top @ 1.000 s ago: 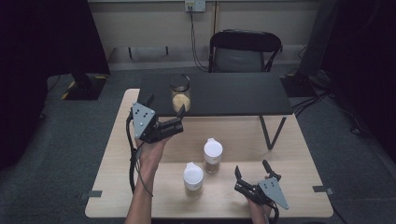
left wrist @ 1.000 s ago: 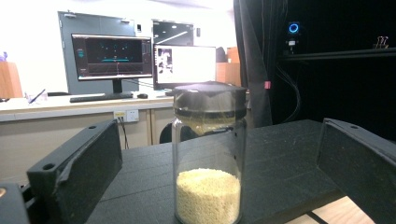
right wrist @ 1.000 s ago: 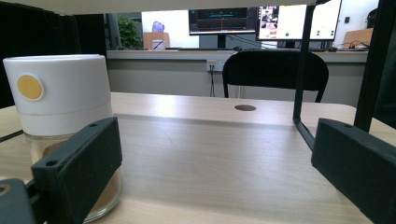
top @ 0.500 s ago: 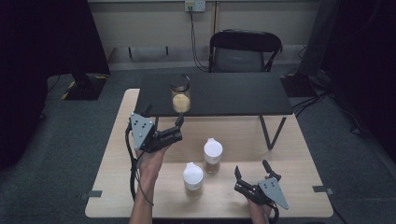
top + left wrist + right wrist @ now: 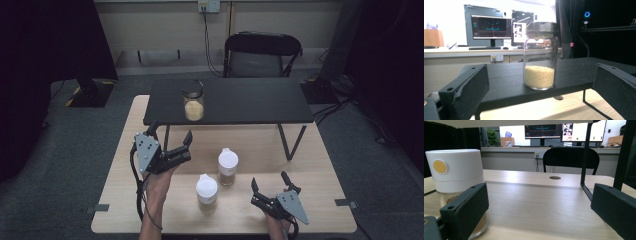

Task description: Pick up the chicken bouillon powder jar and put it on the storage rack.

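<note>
- A wooden table (image 5: 125, 190) seen from above carries a low black shelf (image 5: 250, 102) along its far edge.
- A glass jar (image 5: 193, 101) about a third full of pale grain stands on the shelf, near its left front corner. It appears to have a clear lid, though the glare makes that hard to tell.
- The left gripper (image 5: 169, 142) is raised over the left side of the table with its jaws spread wide and nothing between them. Over the last second it has drawn back a little toward the person and turned to face the jar.
- In the left gripper view, the jar (image 5: 539, 56) sits centred between the 2 open jaws, still well apart from them.
- This suggests the jar is the target and the left gripper is lining up, so the reach is only beginning.
- The right gripper (image 5: 270, 186) has not moved. It rests near the table's front right corner, jaws open and empty.
- 2 white-capped jars (image 5: 206, 189) stand near the middle of the table's front edge, untouched.
</note>
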A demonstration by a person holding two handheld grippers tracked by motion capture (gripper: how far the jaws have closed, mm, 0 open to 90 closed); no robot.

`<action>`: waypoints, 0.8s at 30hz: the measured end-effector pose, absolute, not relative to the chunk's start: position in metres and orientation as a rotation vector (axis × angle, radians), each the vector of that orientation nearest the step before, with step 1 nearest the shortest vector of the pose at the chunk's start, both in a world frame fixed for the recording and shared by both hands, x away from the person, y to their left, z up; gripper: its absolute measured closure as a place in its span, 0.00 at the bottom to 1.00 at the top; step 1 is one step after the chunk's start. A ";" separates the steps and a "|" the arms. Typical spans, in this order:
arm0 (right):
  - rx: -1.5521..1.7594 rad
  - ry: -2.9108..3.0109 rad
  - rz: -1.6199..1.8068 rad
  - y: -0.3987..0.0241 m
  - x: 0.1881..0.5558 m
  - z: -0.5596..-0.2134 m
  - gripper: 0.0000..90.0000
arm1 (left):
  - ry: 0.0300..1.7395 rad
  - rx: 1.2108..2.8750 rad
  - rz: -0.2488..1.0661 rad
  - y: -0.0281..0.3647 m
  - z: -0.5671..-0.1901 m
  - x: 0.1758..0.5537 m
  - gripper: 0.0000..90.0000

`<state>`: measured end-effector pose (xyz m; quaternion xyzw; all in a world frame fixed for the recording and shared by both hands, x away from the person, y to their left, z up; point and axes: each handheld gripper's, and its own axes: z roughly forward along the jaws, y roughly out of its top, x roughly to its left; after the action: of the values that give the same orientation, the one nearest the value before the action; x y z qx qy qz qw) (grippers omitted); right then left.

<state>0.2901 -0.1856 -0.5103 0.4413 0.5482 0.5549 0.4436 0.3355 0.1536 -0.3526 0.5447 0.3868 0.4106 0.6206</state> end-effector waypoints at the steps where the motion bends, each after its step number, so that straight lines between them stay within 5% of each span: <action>1: 1.095 1.360 1.376 -0.186 0.290 -0.510 0.00 | 0.892 1.252 0.944 0.155 -0.355 0.334 0.00; 24: 1.095 1.357 1.373 -0.186 0.290 -0.510 0.00 | 0.968 1.213 0.947 0.176 -0.408 0.314 0.00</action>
<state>0.2899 -0.1855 -0.5103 0.4419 0.5476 0.5542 0.4448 0.3142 0.1756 -0.4084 0.5264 0.4202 0.4110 0.6144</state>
